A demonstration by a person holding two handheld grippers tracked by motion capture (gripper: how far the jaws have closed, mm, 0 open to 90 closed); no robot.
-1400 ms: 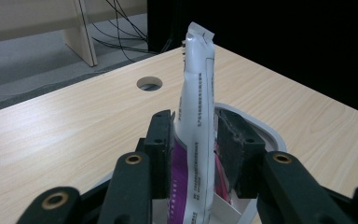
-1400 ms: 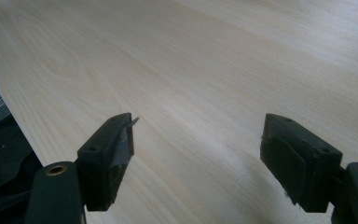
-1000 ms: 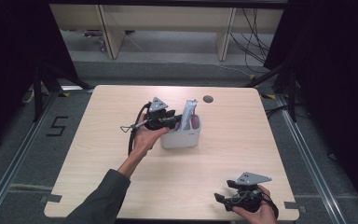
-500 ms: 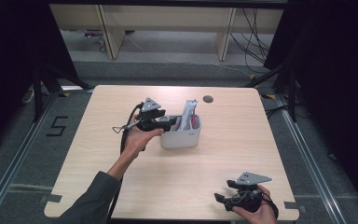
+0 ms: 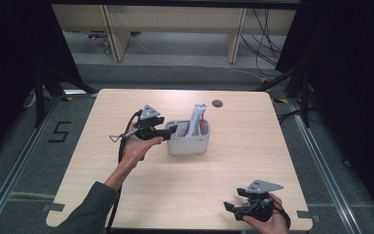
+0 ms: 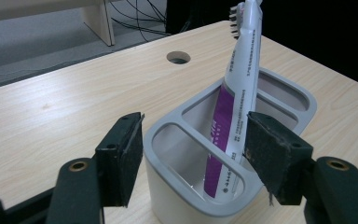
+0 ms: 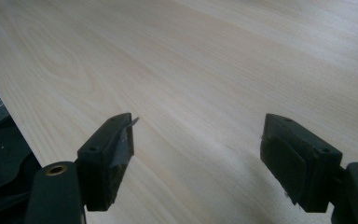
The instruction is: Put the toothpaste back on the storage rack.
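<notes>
The tube [image 6: 240, 88] stands tilted in the caddy [image 5: 189, 142] mid-counter [image 5: 126, 195]; I judge it light, soft, best pinched at its flat crimped top. My left gripper [image 6: 193, 161] sits beside the caddy, jaws wide. The left gripper view reveals the caddy's dividers. Right gripper [image 5: 238, 207] near the counter's edge, jaws wide, empty.

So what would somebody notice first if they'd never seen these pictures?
Probably the grey holder in the middle of the wooden table, with a white and purple tube leaning up out of one of its compartments. Next, the left gripper, open right beside the holder's rim. The right gripper is open too, down by the table's near edge.
</notes>
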